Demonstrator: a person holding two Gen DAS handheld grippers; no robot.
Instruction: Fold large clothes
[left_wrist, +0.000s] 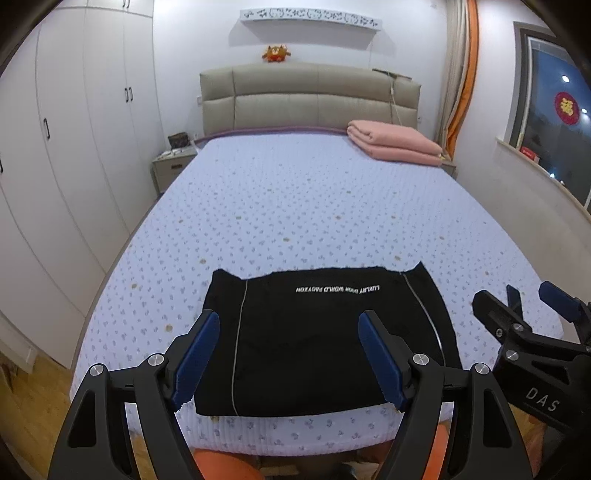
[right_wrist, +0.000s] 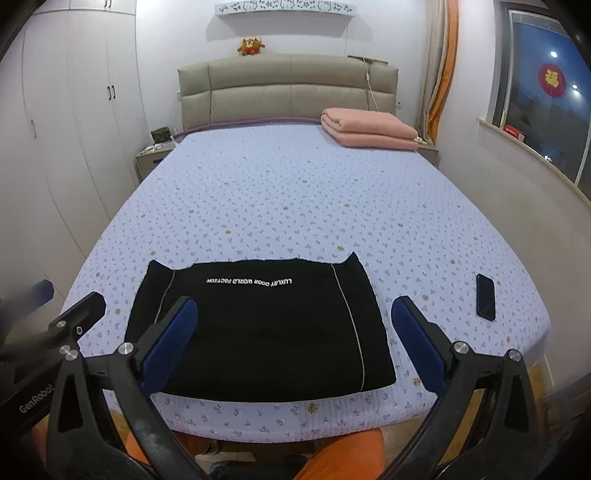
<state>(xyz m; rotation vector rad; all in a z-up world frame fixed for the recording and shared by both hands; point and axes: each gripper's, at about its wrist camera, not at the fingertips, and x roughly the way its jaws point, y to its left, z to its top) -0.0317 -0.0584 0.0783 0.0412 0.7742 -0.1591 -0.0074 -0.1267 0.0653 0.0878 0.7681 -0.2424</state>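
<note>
Black and already squared into a flat rectangle at the near edge of the bed (left_wrist: 295, 206), the folded garment (left_wrist: 321, 339) needs only checking: hold the left claw (left_wrist: 288, 354) and right claw (right_wrist: 295, 343) wide open, empty, above it, and press down any lifted corner.

Both wrist views face headboard (left_wrist: 309, 96) from bed foot, near-identical overlap.
</note>
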